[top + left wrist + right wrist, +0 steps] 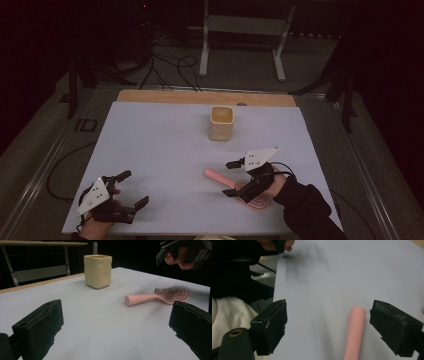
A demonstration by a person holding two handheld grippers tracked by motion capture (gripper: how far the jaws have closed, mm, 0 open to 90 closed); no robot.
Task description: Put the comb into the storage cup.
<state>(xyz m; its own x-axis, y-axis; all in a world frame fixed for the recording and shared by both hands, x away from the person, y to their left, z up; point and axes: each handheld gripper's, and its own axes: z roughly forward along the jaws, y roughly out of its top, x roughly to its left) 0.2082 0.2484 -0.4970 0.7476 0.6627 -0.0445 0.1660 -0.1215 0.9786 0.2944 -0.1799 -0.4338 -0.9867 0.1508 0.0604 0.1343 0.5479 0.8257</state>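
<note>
A pink hairbrush (220,177) lies on the pale tabletop (160,145) at the front right, handle pointing left, bristled head (254,202) under the right hand. My right gripper (231,178) hovers over the handle, open. In the right gripper view the handle (355,332) lies between the two jaws of that gripper (332,327), nearer the right one and touching neither. My left gripper (134,188) stays open at the front left with nothing in it. From the left gripper view its jaws (115,335) frame the brush (160,296) and the right gripper (185,252) farther off.
A cream square cup (221,122) stands upright at the back middle of the table, also in the left gripper view as the cup (97,271). A wooden strip (200,96) edges the far side. Cables (170,67) and a metal stand (242,30) are on the floor beyond.
</note>
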